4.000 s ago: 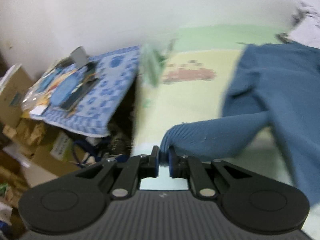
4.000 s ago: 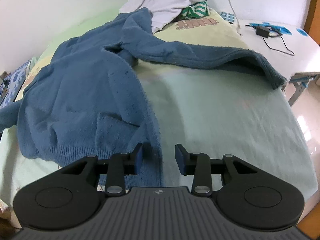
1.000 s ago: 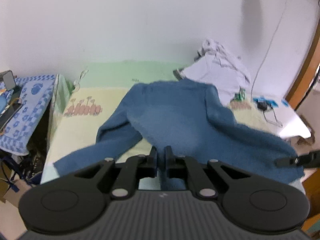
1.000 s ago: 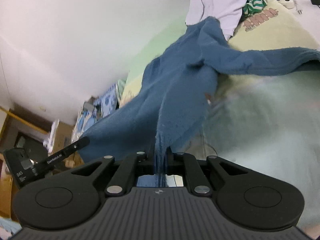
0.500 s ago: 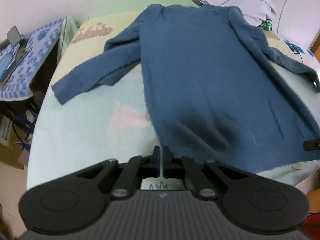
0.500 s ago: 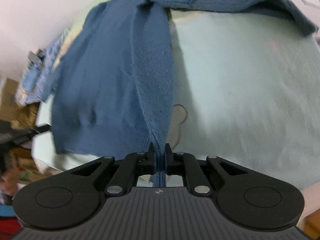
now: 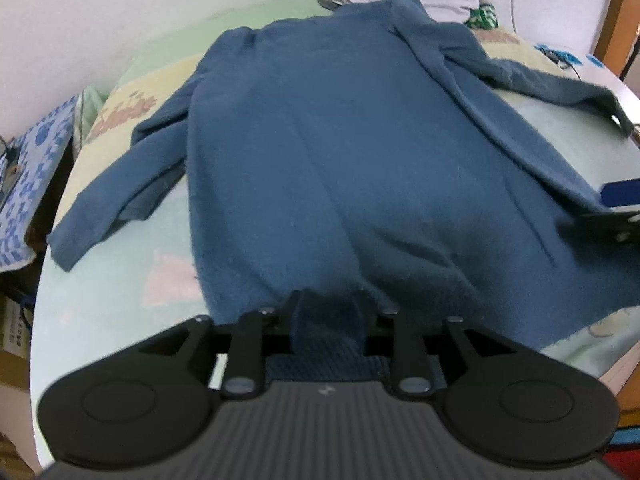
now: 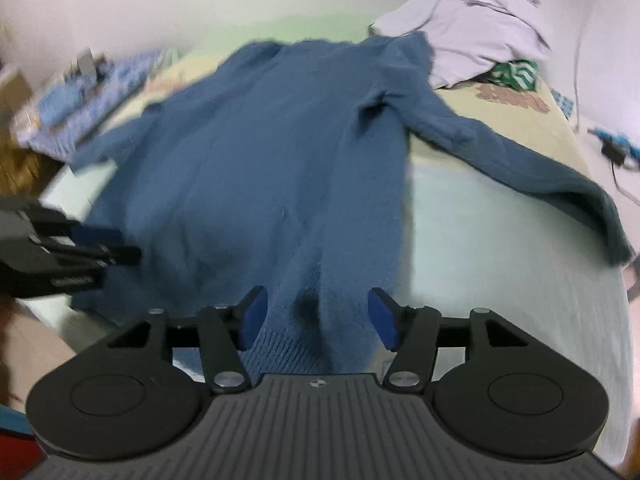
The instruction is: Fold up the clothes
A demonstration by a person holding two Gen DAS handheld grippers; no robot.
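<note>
I have both jaws spread: my left gripper and right gripper each straddle the ribbed hem of the blue sweater at the near edge of the bed, neither pinching it. The bed fills the room's middle against a white wall, its sheet pale mint near me, yellow and green toward the far edge. The sweater lies flat along it, collar at the far edge, sleeves spread toward both sides. A lilac garment is heaped in the far right corner. A blue patterned cloth sits beyond the left edge.
</note>
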